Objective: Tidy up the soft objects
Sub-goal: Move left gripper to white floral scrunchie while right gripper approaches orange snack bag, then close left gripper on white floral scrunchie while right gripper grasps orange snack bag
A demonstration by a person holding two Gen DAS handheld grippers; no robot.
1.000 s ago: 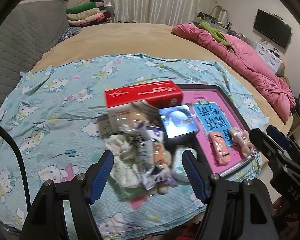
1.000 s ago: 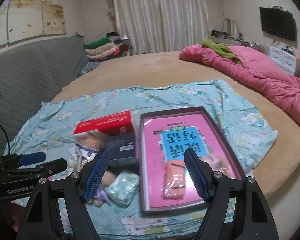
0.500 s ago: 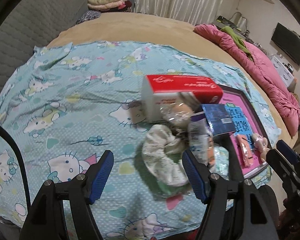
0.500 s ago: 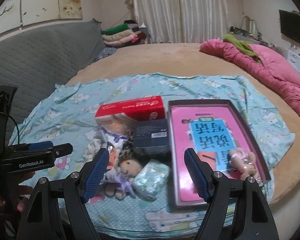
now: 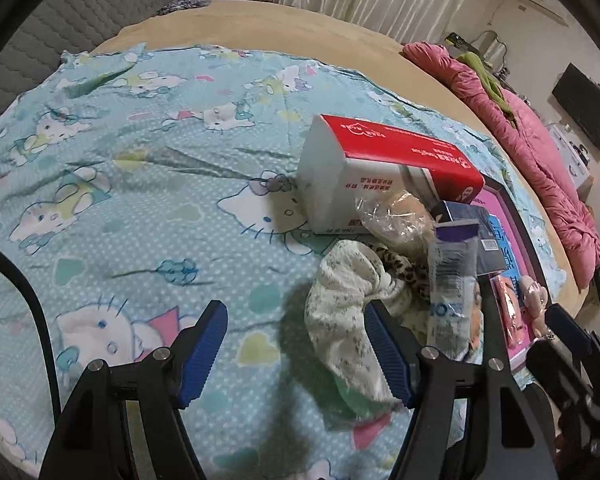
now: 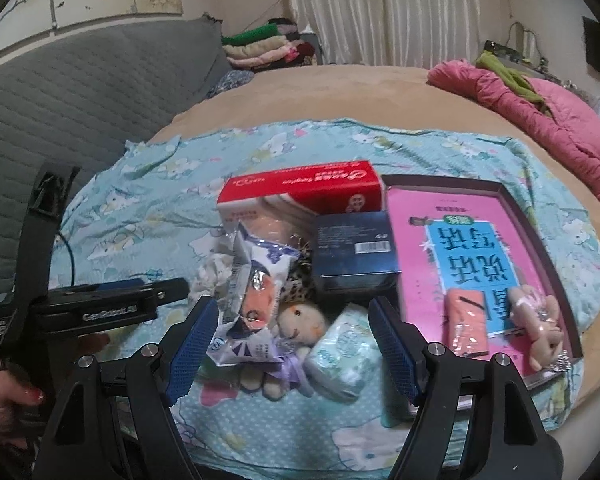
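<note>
A heap of soft things lies on the blue cartoon-cat cloth [image 5: 140,208]. It holds a white floral scrunchie [image 5: 340,312], a leopard-print one [image 5: 408,272], a purple-white plastic packet [image 6: 256,292], a small plush doll [image 6: 300,320] and a pale green tissue pack [image 6: 340,356]. A red-and-white tissue box [image 6: 300,196] and a dark blue box [image 6: 354,252] stand behind them. My left gripper [image 5: 296,352] is open over bare cloth, left of the floral scrunchie. My right gripper [image 6: 292,352] is open above the doll and packet, touching nothing.
A dark-rimmed tray [image 6: 540,240] to the right holds a pink book [image 6: 460,248], an orange pouch [image 6: 466,324] and a pink plush toy [image 6: 540,320]. A pink quilt [image 6: 548,120] lies far right. A grey padded headboard [image 6: 80,100] and folded clothes [image 6: 260,48] stand behind.
Both grippers have come down and shifted left toward the heap. The heap now sits right of the left gripper's fingers and between the right gripper's. Jaw widths look the same.
</note>
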